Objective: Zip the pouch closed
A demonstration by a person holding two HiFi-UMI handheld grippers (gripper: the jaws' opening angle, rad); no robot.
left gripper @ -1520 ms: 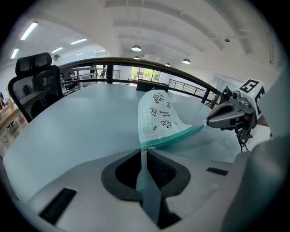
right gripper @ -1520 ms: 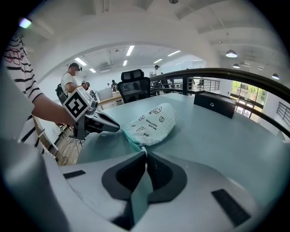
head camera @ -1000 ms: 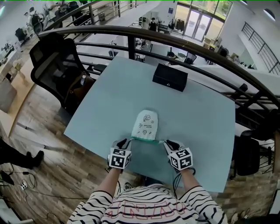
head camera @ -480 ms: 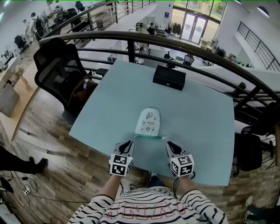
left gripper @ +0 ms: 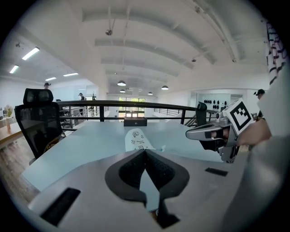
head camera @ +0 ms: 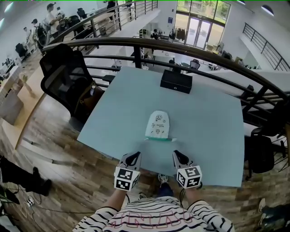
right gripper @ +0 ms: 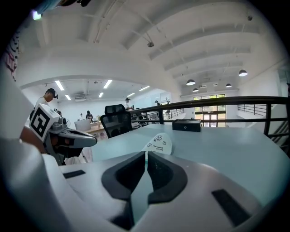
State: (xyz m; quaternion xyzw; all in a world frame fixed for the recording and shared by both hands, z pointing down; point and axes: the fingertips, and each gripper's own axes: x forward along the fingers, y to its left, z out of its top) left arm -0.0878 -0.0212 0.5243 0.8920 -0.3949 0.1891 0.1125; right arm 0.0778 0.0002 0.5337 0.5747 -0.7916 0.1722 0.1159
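Head view: the pouch (head camera: 157, 123) lies mid-table (head camera: 208, 122), zip edge near; left gripper (head camera: 132, 159) and right gripper (head camera: 177, 157) hover past the near edge, well apart from it

Left gripper view: fingers together, empty

Right gripper view: fingers narrow, closing on nothing

Best to pin one end and draw the slider level

A black box (head camera: 176, 81) sits far; railing and office beyond

Bright even daylight from far windows (head camera: 208, 7), ceiling lamps (left gripper: 121, 83) lit, soft shadows, fisheye bending, dark corners

Head view looks steeply down; both gripper views skim the table (head camera: 208, 118), seemingly sharing the pouch (head camera: 158, 124).
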